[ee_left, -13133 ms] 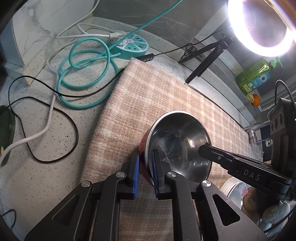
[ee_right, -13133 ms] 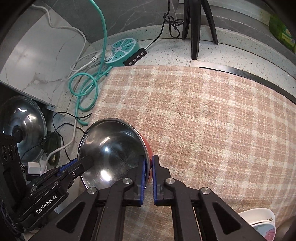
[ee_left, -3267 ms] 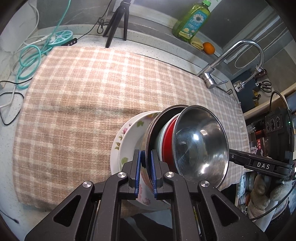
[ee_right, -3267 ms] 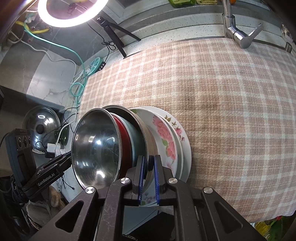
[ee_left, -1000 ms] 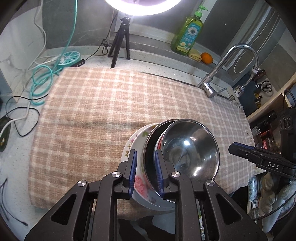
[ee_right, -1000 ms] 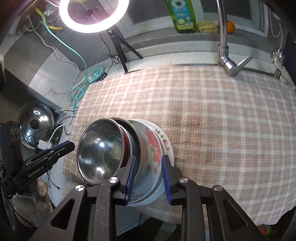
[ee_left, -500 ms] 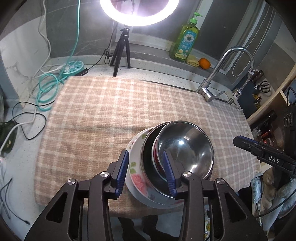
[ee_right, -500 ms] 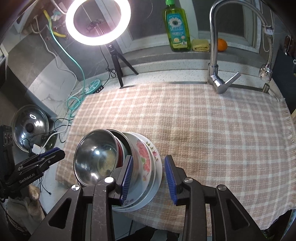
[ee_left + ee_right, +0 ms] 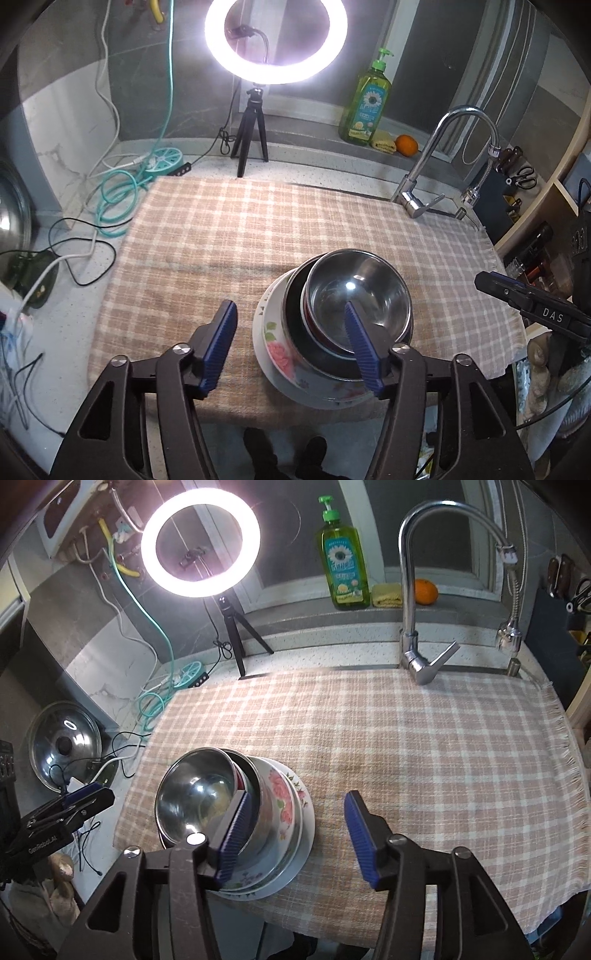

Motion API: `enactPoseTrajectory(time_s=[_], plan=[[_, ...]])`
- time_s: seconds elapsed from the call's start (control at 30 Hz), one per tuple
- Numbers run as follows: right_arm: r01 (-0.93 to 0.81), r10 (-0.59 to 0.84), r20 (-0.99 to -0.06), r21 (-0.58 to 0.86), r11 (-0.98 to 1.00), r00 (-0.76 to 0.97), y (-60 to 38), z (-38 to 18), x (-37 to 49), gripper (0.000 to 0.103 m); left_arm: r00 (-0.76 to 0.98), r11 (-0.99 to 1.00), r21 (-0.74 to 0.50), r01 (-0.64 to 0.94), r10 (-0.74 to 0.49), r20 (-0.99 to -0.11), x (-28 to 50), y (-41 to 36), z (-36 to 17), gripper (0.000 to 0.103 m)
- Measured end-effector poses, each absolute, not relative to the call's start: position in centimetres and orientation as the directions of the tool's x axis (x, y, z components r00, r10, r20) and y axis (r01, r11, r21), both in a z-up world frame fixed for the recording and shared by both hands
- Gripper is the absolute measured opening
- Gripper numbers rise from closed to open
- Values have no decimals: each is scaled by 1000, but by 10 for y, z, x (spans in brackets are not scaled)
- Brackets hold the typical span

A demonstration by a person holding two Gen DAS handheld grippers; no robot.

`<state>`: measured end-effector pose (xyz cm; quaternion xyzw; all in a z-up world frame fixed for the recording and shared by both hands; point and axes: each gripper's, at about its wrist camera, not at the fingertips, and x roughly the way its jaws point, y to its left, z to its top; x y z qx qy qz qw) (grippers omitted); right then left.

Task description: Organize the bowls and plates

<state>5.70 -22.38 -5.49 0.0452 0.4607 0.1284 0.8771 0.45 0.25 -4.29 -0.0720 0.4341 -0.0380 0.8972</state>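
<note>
A pink-and-cream checked cloth (image 9: pixel 258 236) covers the desk (image 9: pixel 74 332), and near its front edge sits the nested stack of dishes. At the bottom is a white plate (image 9: pixel 299 860), then a floral plate (image 9: pixel 275 350) with pink roses. In it lies a dark steel dish (image 9: pixel 295 328), then a red bowl (image 9: pixel 306 325) of which only a thin rim shows, and on top a shiny steel bowl (image 9: pixel 358 295), empty and mirroring the lamp. The stack leans a little over the cloth's front edge; how many plates lie under the floral one is hard to tell.

The left gripper (image 9: pixel 291 339) hangs above the stack, its blue-padded fingers (image 9: pixel 218 343) spreading apart; the right-hand pad crosses in front of the steel bowl, with no pad pressing on anything. The right gripper (image 9: pixel 291 838) is likewise opening, its left pad in front of the stack's rim, the other over bare cloth, gripping nothing.

Only the right wrist view shows a pot lid (image 9: pixel 64 744) standing at the left, mostly cut off in the other. Both show the ring light (image 9: pixel 277 40), faucet (image 9: pixel 413 590), green soap bottle (image 9: pixel 343 565) and orange (image 9: pixel 424 590). Each view catches the other gripper's finger at its edge, with lettering.
</note>
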Motion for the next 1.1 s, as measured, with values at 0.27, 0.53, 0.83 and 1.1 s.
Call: enactPoseTrajectory(time_s=[0.27, 0.53, 0.83, 1.1], plan=[[-213, 226, -758, 117, 970, 611, -221, -37, 37, 70, 653, 992, -122, -31, -72, -754, -11, -1, -33, 73], [-217, 236, -749, 125, 968, 619, -223, -35, 29, 72, 662, 991, -123, -52, -57, -747, -19, -3, -29, 73], [-212, 236, -752, 131, 969, 615, -227, -36, 27, 72, 666, 992, -118, -50, -55, -744, -22, -7, -26, 73], [-205, 234, -749, 134, 970, 620, -229, -35, 26, 72, 668, 993, -106, -43, -50, -743, -22, -9, -25, 73]])
